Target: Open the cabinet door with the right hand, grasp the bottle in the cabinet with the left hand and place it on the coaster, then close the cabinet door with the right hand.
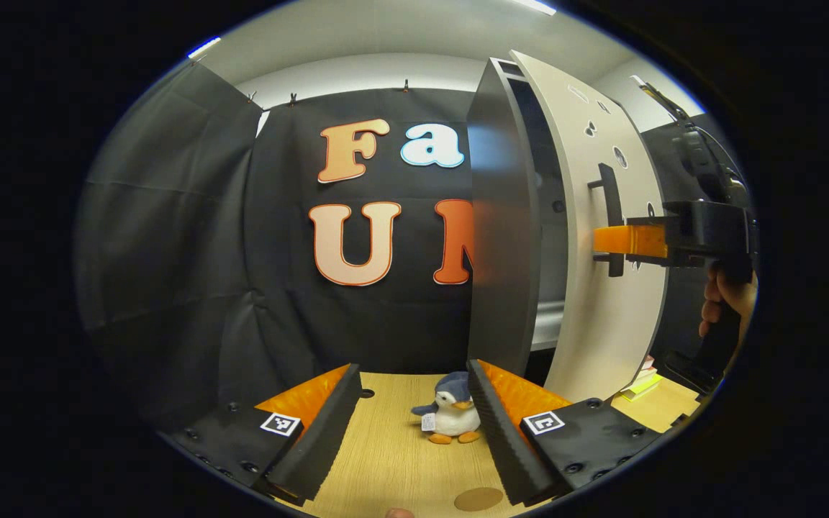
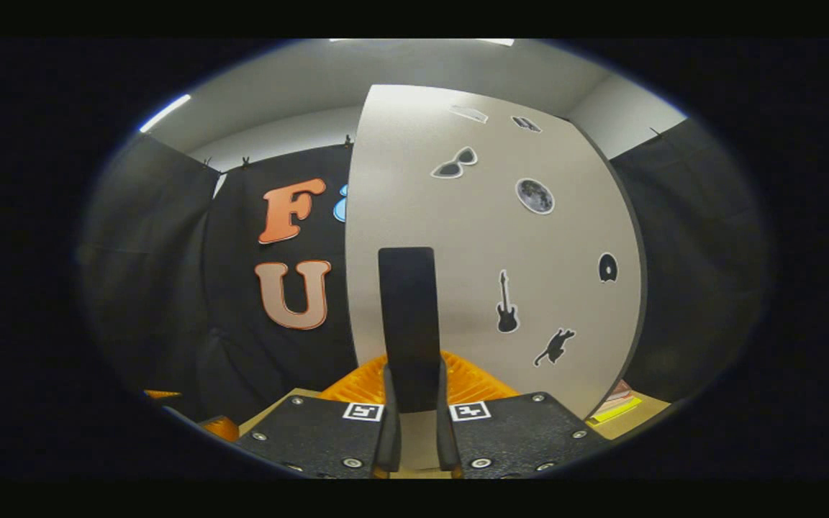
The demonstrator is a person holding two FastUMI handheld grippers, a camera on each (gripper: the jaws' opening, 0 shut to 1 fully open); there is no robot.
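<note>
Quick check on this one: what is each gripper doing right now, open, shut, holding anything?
Left gripper: open, holding nothing, over the table.
Right gripper: shut on the cabinet door handle, door partly open.

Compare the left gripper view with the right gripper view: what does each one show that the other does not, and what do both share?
Left gripper view: a toy penguin on the wooden table, a round coaster, the cabinet's dark side wall and the open left gripper.

Right gripper view: the door's stickers, such as a guitar and sunglasses.

Both: the part-open cabinet door, its handle between the right gripper's fingers.
</note>
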